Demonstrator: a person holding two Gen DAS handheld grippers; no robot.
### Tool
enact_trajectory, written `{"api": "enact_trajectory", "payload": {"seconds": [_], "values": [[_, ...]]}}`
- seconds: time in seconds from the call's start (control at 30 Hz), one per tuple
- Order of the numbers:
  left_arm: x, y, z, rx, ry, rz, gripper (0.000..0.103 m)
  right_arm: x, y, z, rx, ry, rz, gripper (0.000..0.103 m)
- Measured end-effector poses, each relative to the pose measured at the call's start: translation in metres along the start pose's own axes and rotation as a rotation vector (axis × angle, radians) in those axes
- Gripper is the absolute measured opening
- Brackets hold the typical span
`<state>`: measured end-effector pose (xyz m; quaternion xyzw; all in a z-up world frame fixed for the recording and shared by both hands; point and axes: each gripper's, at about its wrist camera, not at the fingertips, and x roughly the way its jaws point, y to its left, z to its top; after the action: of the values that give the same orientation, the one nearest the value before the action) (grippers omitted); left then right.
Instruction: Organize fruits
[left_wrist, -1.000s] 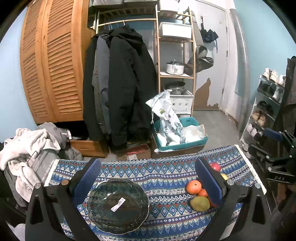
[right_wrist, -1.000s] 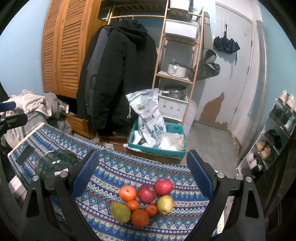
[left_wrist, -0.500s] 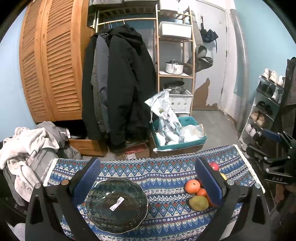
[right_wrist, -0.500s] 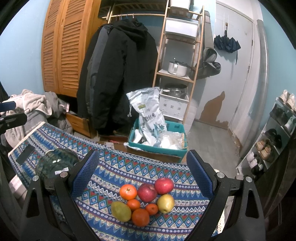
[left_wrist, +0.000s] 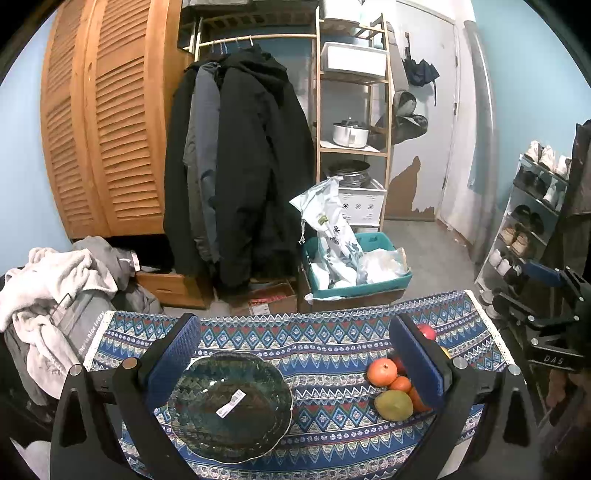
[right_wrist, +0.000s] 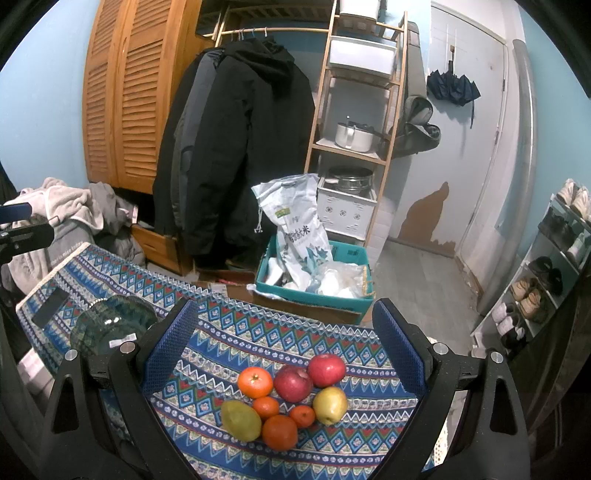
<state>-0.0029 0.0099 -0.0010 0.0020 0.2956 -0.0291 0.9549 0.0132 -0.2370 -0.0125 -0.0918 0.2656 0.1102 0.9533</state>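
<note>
Eight loose fruits, red apples (right_wrist: 327, 369), oranges (right_wrist: 255, 383) and yellow-green pears (right_wrist: 241, 420), lay clustered on the patterned blue bench cloth (right_wrist: 258, 339), framed by the wide-open, empty right tool (right_wrist: 284, 354). At nine o'clock sat the empty dark green glass bowl (left_wrist: 229, 404), their likely destination, under the left tool (left_wrist: 295, 365), equally open and empty.

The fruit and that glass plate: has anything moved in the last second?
Almost nothing. The left gripper drifted slightly, so the glass plate slid a touch leftward in its view. The right gripper stayed open above the fruit pile; nothing was grasped or released. All fruit remains on the patterned cloth.
</note>
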Motion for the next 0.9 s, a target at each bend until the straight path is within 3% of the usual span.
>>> {"api": "enact_trajectory", "payload": {"seconds": [0.63,0.9], "values": [[0.014,-0.010,0.000,0.032,0.025,-0.038,0.103,0.007,-0.011,-0.003,0.020,0.032,-0.008,0.094],[0.038,-0.031,0.001,0.050,0.114,-0.118,0.103,0.020,-0.025,-0.009,0.009,0.080,-0.041,0.094]]}}
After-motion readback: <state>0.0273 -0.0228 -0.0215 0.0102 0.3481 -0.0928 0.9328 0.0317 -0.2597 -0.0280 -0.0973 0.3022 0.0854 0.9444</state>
